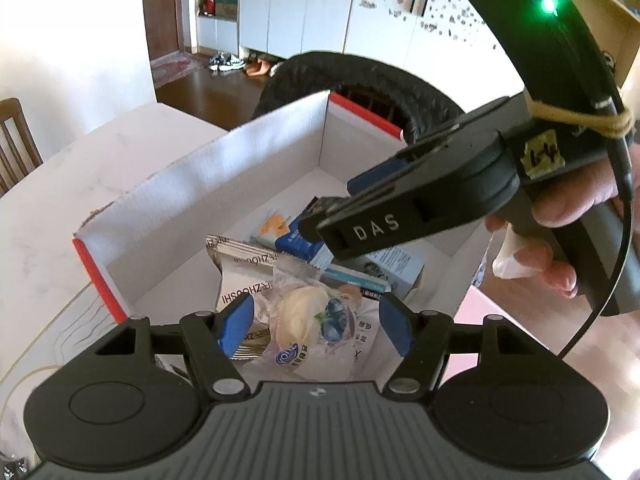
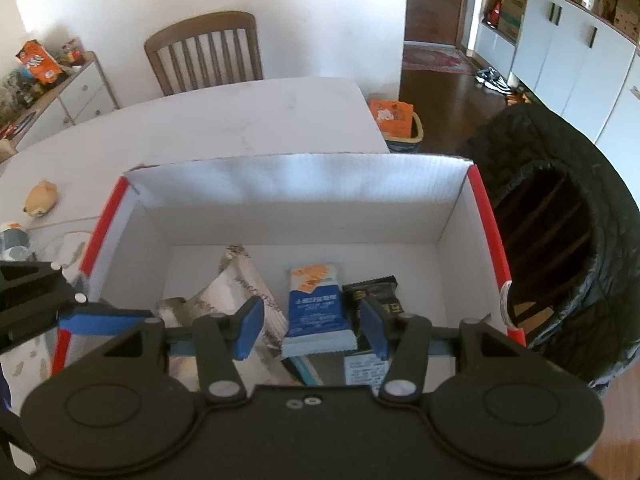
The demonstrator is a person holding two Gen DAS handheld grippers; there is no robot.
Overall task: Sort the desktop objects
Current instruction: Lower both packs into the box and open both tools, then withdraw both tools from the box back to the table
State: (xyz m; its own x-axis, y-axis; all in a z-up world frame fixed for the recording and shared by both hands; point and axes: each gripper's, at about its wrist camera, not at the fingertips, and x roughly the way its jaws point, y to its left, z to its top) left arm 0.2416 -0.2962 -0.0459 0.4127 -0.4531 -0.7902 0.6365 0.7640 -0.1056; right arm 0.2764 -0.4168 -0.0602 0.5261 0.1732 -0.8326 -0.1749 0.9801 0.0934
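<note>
Left wrist view: left gripper (image 1: 316,328) above the white box (image 1: 192,184), jaws parted and empty; pastry packet (image 1: 308,320) lies below in the box. Right wrist view: right gripper (image 2: 312,328) jaws parted, empty; blue snack bar (image 2: 316,304) lies in the box.

Left gripper (image 1: 316,328) open above a clear-wrapped pastry (image 1: 308,320) in the white box (image 1: 192,184), right gripper (image 1: 332,216) alongside.
</note>
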